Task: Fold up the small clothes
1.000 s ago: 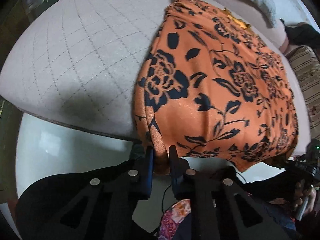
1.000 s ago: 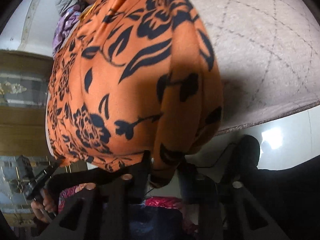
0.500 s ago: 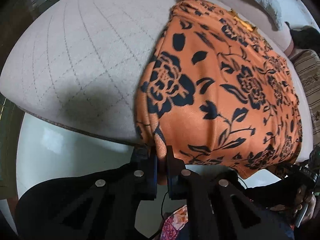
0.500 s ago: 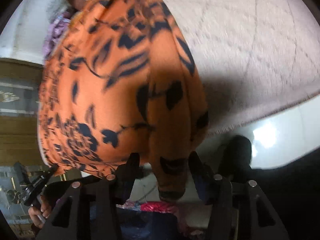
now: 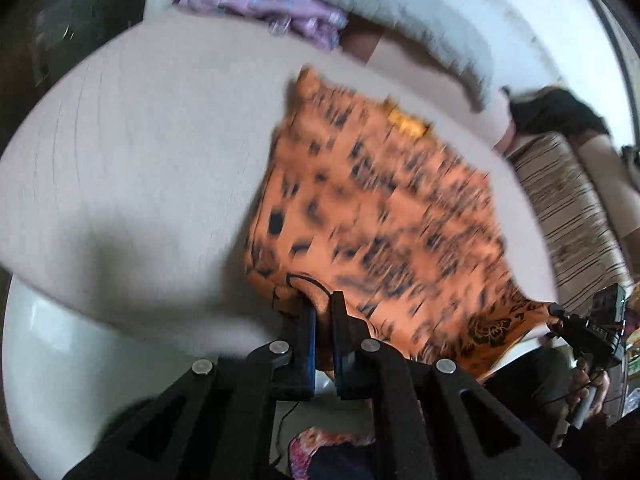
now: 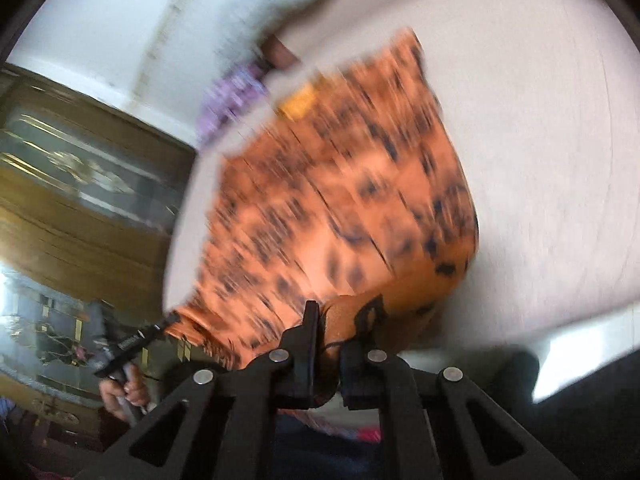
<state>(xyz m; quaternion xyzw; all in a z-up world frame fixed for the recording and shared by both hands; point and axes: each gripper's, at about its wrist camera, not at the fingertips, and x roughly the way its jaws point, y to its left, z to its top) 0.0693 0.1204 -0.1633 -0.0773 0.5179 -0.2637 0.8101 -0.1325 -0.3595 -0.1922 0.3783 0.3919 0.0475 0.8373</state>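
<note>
An orange garment with a black flower print lies spread on the pale quilted bed; both views are motion-blurred. My left gripper is shut on the garment's near left corner, at the bed's front edge. My right gripper is shut on the garment's near right corner; the cloth stretches away from it over the bed. The other gripper shows at the far corner in each view.
A purple cloth and a grey pillow lie at the bed's far side. A striped cushion is to the right. A wooden cabinet stands left of the bed. White floor lies below the bed edge.
The right gripper, open half a second ago, has shut on the garment's corner. Both grippers have lifted and swung forward with the hem, so more of the bed's far side shows.
</note>
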